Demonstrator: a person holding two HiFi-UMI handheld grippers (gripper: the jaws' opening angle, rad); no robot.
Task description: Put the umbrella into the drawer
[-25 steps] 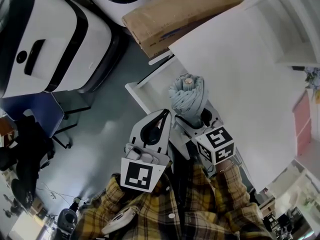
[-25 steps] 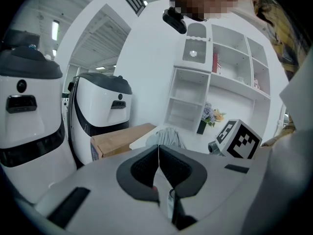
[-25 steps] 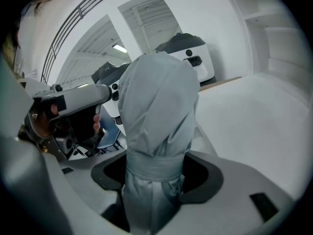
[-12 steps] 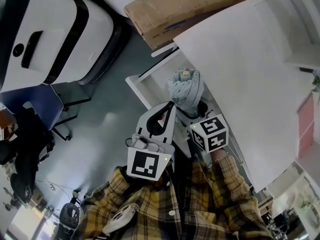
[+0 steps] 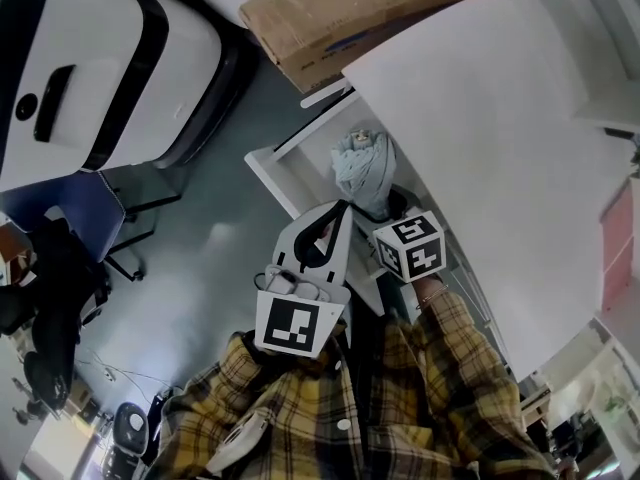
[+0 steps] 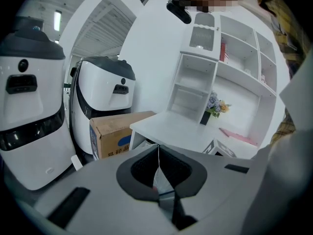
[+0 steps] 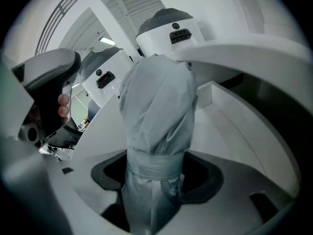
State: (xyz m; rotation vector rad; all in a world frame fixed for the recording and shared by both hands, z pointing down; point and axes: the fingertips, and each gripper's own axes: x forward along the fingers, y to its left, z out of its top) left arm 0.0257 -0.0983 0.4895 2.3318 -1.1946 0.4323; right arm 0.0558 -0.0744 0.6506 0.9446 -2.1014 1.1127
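Observation:
A folded pale blue-grey umbrella (image 5: 362,168) stands upright in my right gripper (image 5: 386,206), which is shut on its strapped lower part. In the right gripper view the umbrella (image 7: 156,116) fills the middle, with the jaws closed round its band. It hangs over the open white drawer (image 5: 288,174) that sticks out from under the white desk (image 5: 480,118). My left gripper (image 5: 338,212) is just left of the umbrella, its tips close to the fabric. Its jaws meet with nothing between them, as the left gripper (image 6: 158,153) view shows.
A cardboard box (image 5: 370,8) lies on the floor beyond the drawer, beside the desk. A large white machine (image 5: 90,58) stands at the left, with a blue chair (image 5: 70,218) below it. White shelves (image 6: 230,58) rise behind the desk.
The right gripper has carried the umbrella a little further up the picture, over the drawer. The left gripper has shifted slightly right beside it.

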